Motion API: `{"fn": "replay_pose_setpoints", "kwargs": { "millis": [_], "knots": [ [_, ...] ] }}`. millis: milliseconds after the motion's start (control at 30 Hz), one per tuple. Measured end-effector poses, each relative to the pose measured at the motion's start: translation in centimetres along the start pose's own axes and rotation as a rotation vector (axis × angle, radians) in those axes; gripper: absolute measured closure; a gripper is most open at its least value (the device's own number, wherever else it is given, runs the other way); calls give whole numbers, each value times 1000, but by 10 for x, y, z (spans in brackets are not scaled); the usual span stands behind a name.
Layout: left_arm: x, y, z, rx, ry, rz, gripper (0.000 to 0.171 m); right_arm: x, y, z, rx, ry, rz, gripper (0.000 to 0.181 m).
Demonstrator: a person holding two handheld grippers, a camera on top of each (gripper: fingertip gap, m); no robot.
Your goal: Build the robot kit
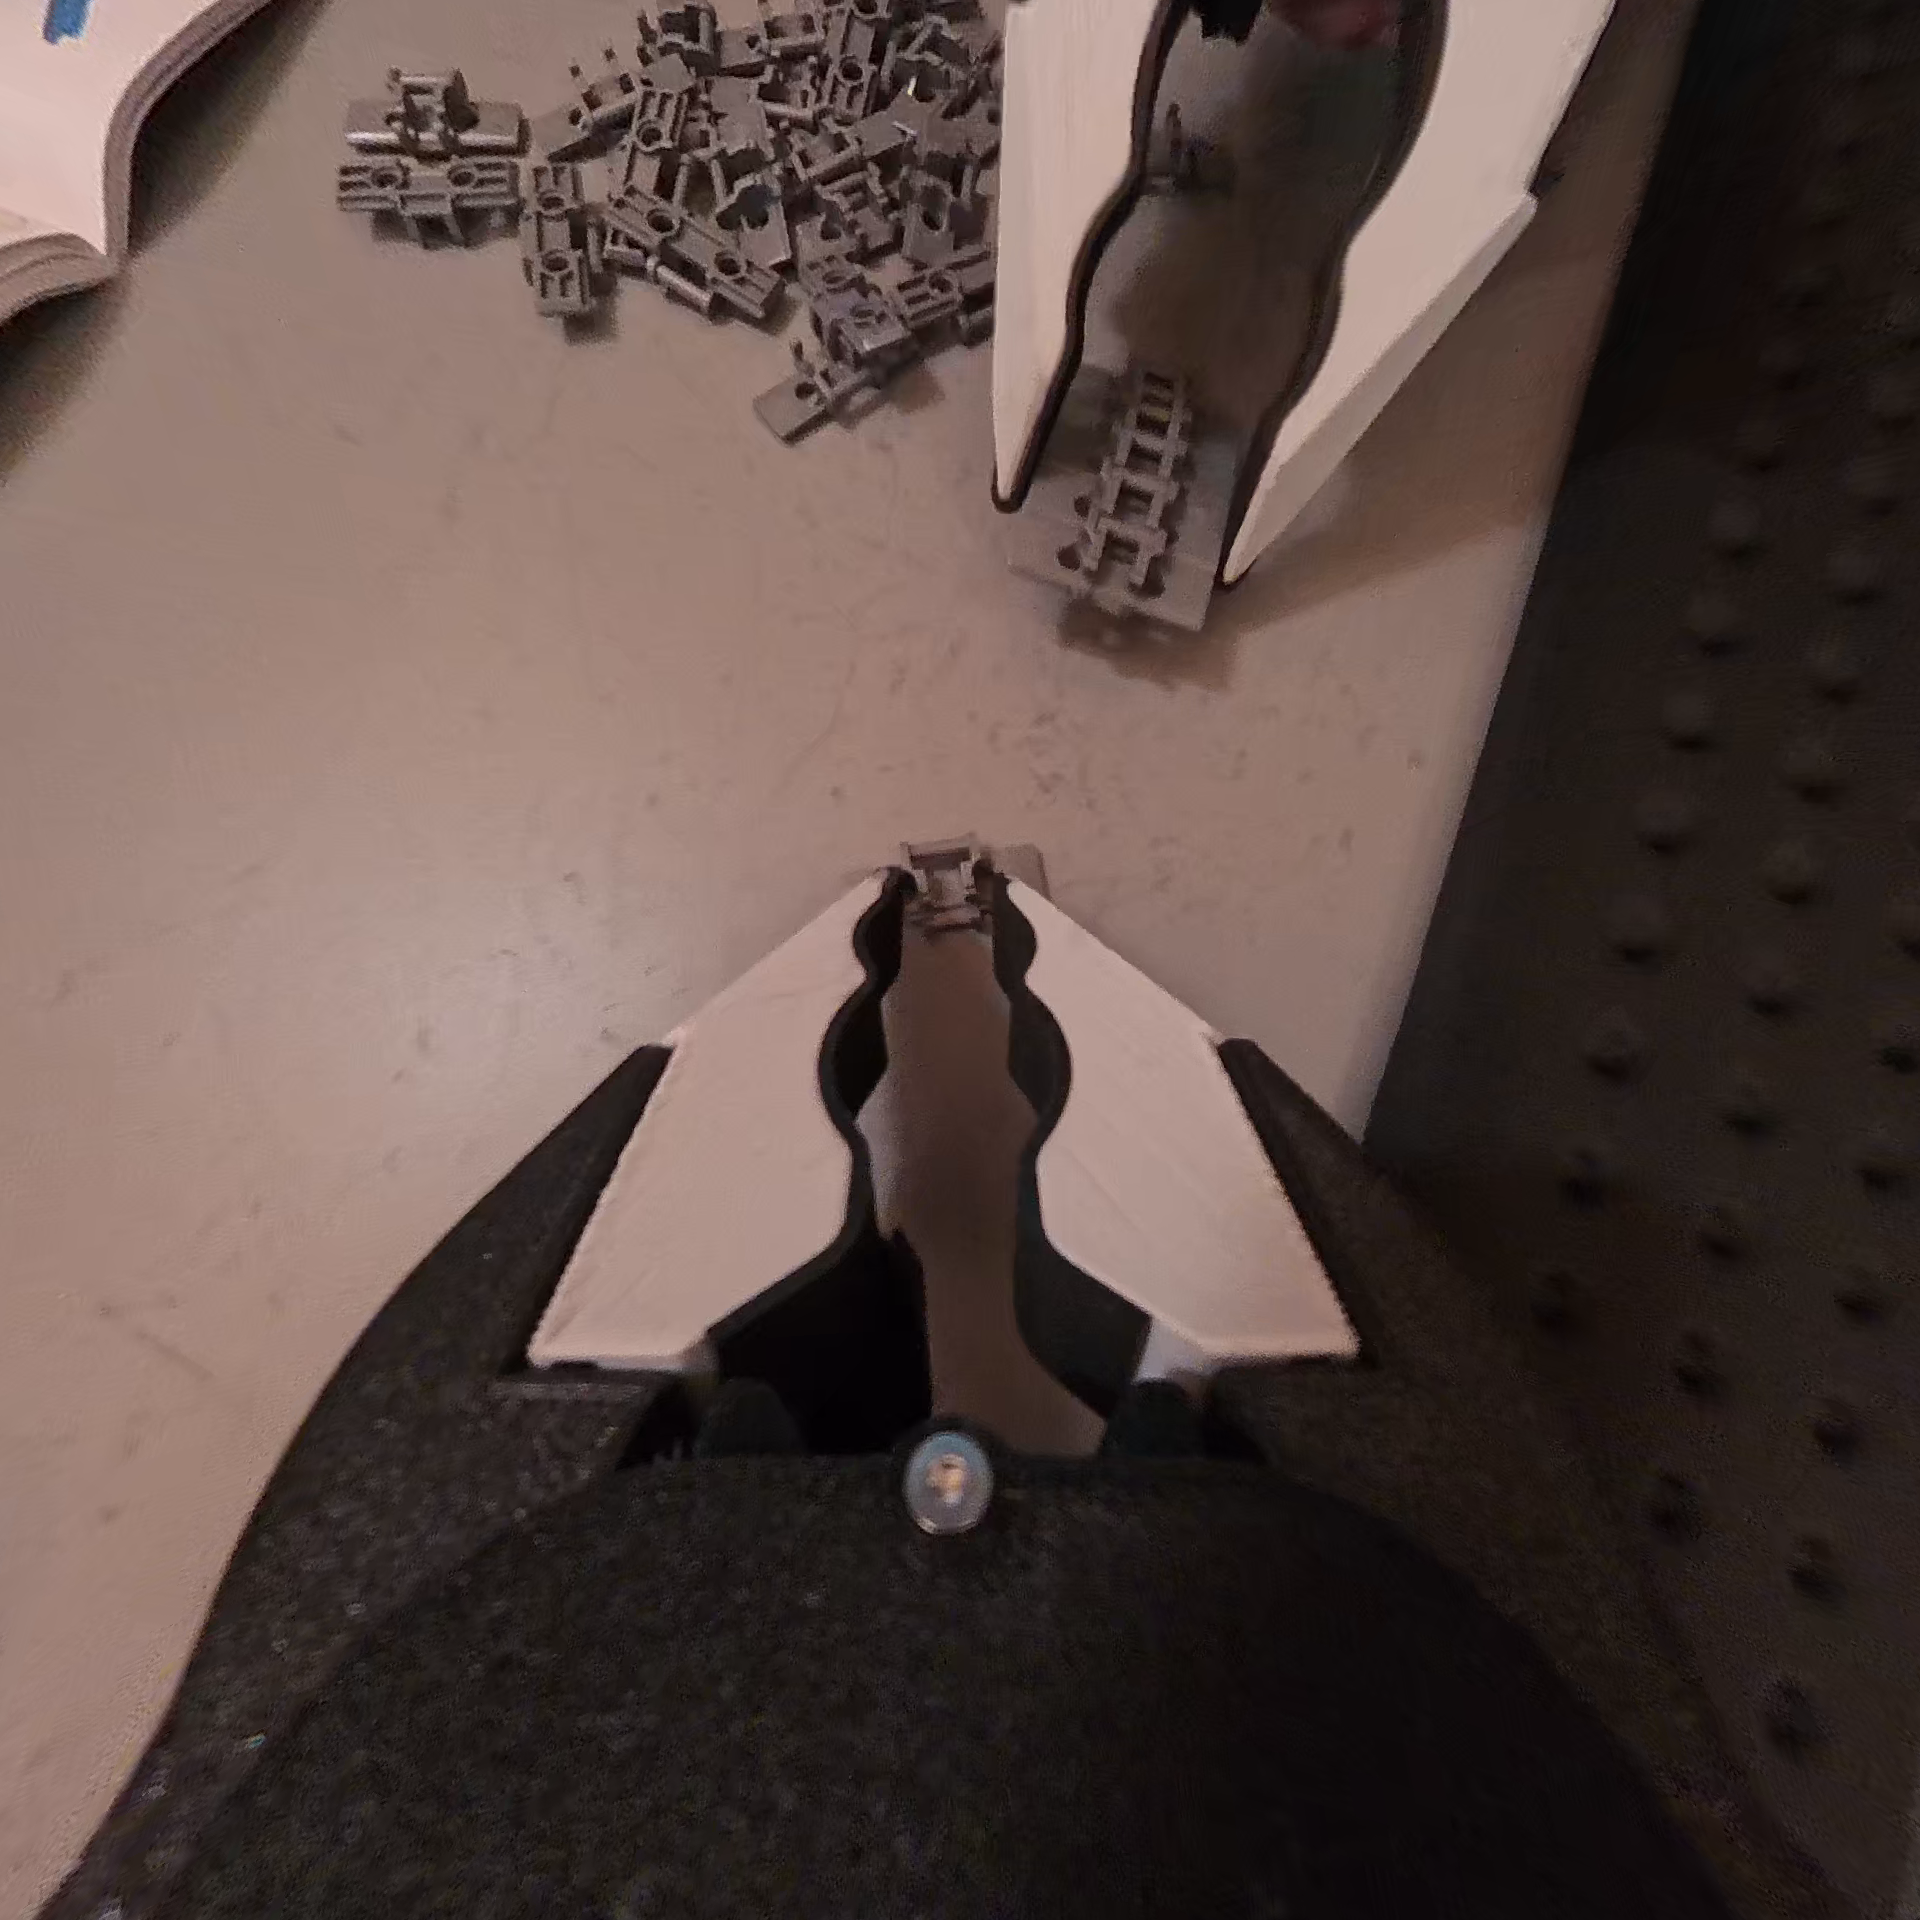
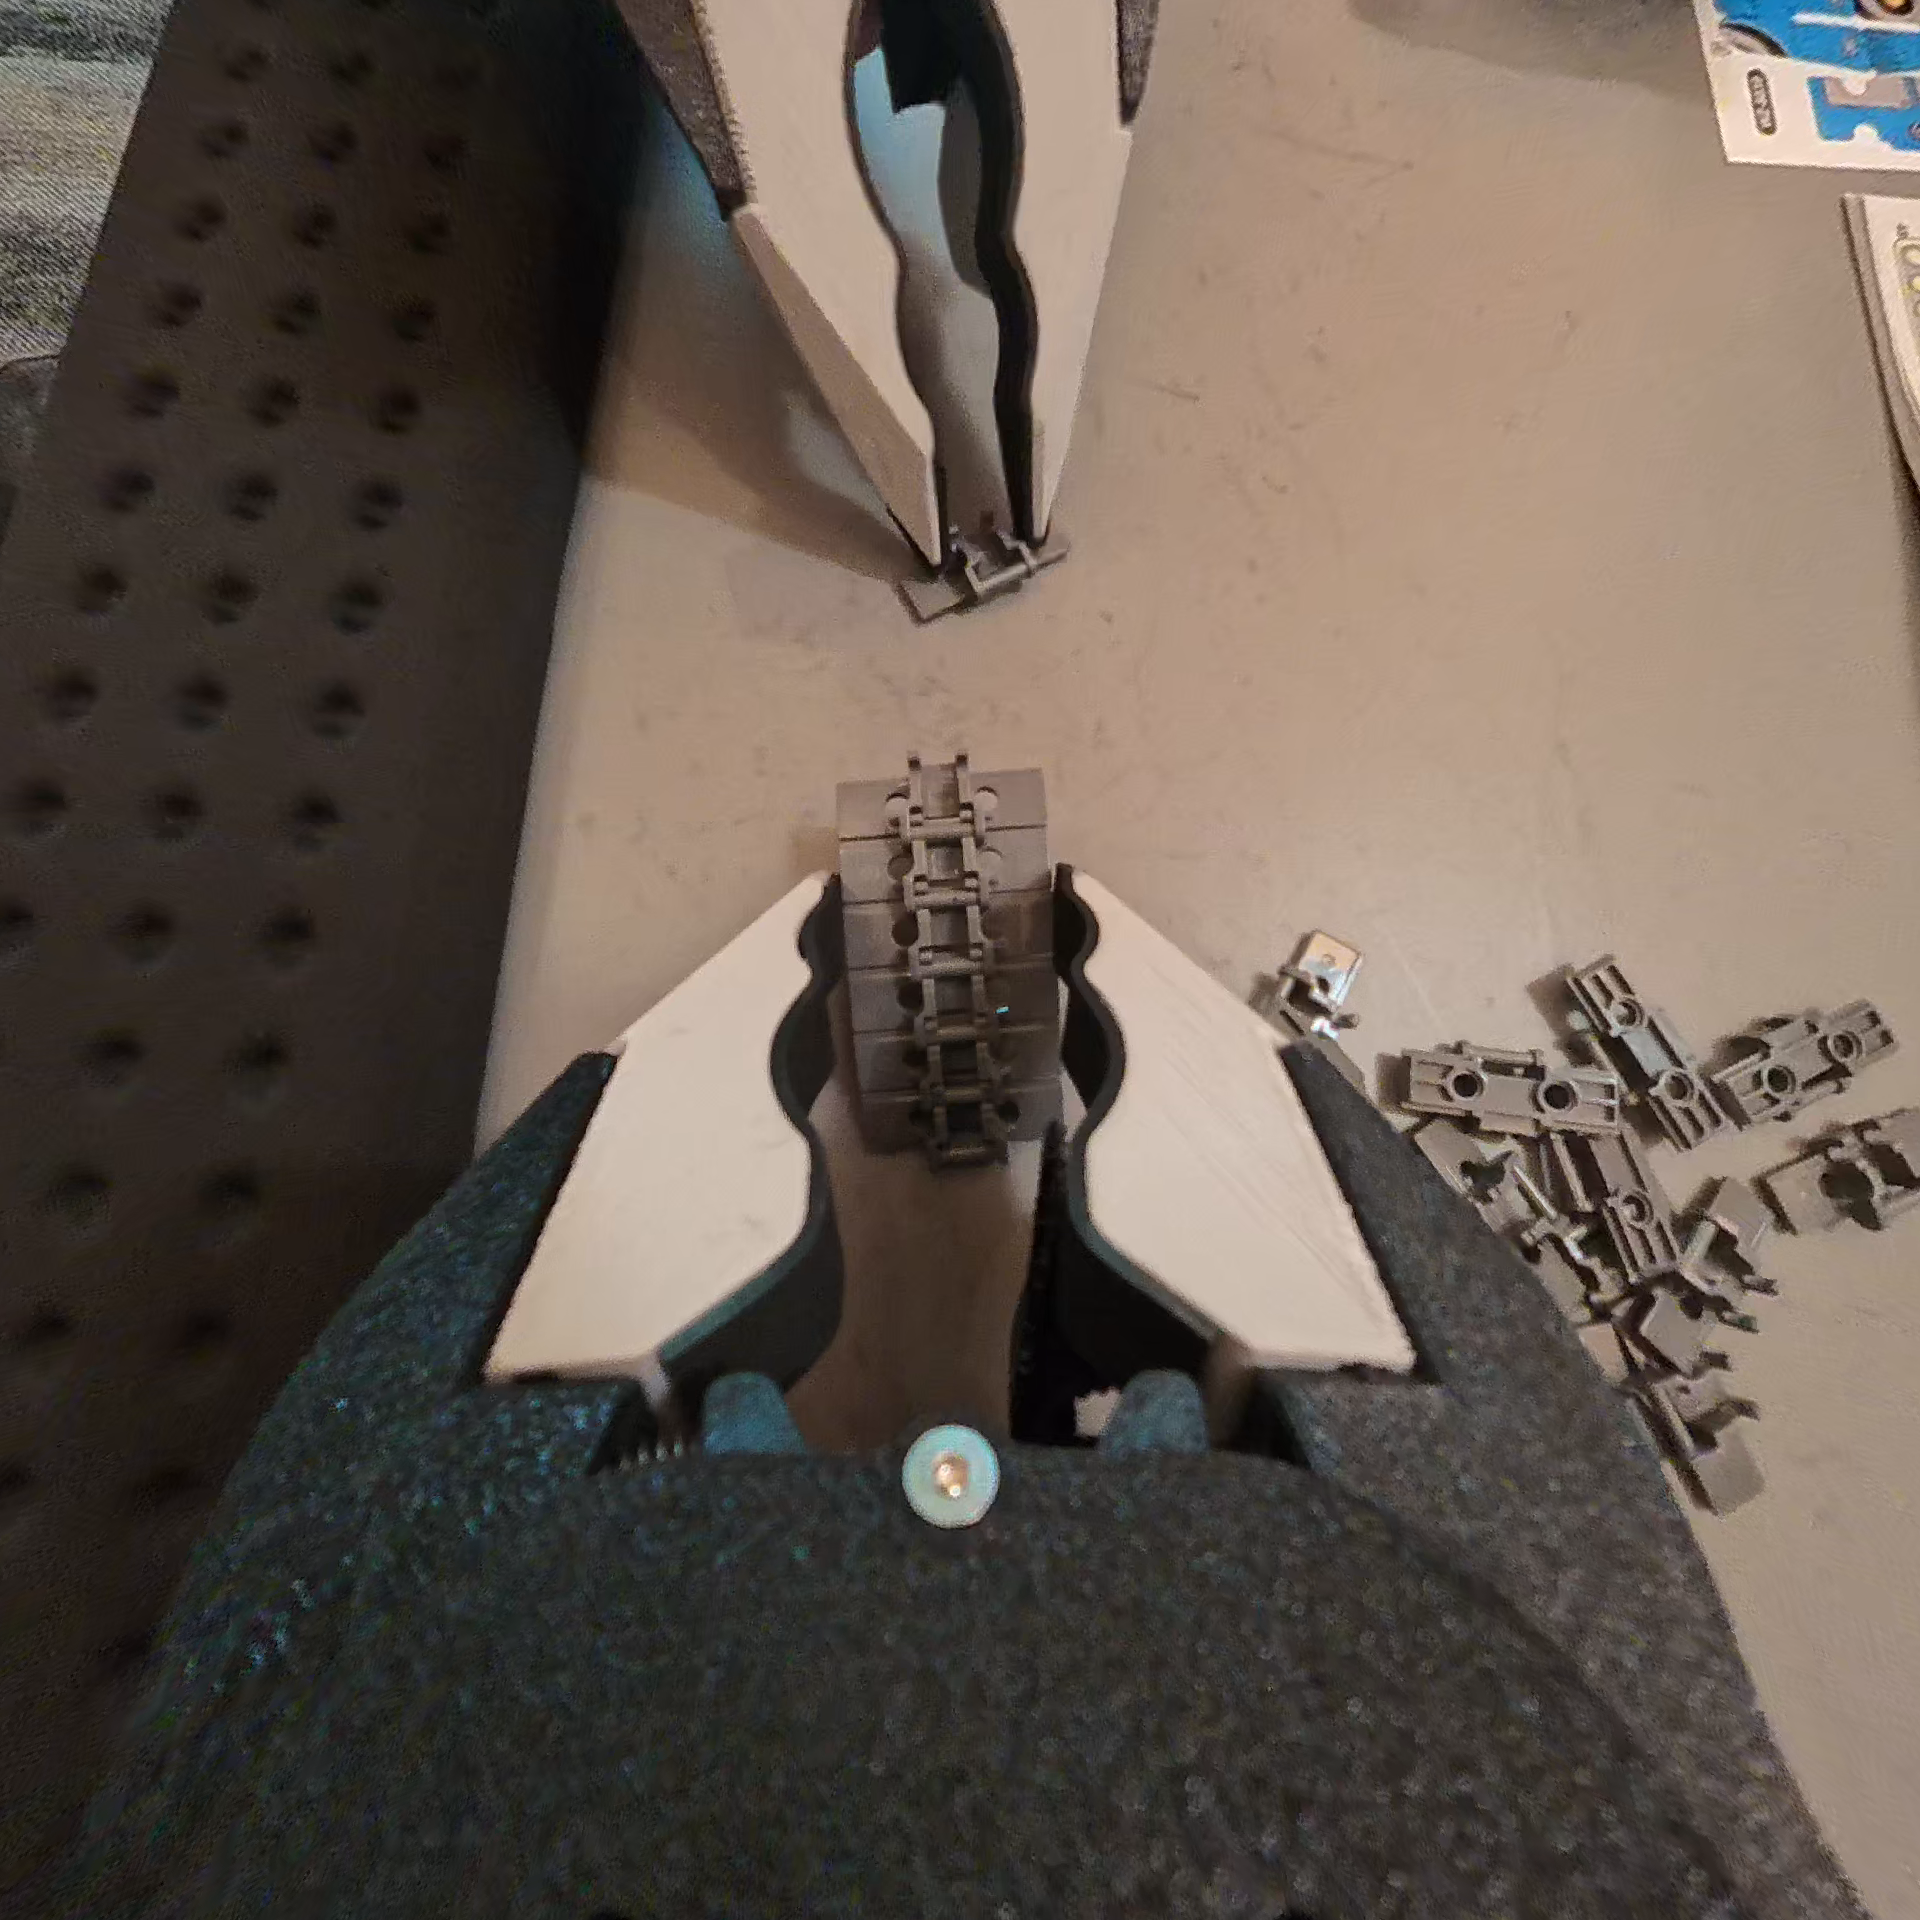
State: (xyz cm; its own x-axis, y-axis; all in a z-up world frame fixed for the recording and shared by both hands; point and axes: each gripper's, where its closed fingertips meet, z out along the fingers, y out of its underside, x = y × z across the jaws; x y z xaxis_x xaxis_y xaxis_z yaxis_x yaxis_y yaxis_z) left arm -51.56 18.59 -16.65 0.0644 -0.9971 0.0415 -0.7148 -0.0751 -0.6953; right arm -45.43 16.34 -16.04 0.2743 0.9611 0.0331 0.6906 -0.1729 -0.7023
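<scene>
Your left claw (image 1: 945, 883) is clenched on a single grey track link (image 1: 948, 878), low over the surface (image 1: 416, 831) near its dotted dark edge strip (image 1: 1714, 935). Your right claw (image 2: 948, 894) grips the assembled grey track chain (image 2: 948, 966) by its flanks. The chain looks light and rigid per link but hinged, so likely floppy; hold its sides. Farther in lie the loose link pile (image 1: 727, 187) and a paper booklet (image 1: 62, 156).

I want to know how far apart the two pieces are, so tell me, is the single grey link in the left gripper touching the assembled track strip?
Apart. The right wrist view shows bare table between the single link and the track strip.
</scene>
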Motion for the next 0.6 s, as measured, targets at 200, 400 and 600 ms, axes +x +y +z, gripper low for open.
{"fn": "replay_pose_setpoints", "kwargs": {
  "millis": [200,400,600],
  "knots": [
    [21,-17,-3,-2,31,86,161,-8,0,11,-30,-15,-32,141],
    [43,-29,-4,-7,72,145,161,-19,-4,14,-31,-52,-64,141],
    [50,-25,-2,-32,111,136,161,-26,-9,15,-18,-72,-78,141]
  ]
}}
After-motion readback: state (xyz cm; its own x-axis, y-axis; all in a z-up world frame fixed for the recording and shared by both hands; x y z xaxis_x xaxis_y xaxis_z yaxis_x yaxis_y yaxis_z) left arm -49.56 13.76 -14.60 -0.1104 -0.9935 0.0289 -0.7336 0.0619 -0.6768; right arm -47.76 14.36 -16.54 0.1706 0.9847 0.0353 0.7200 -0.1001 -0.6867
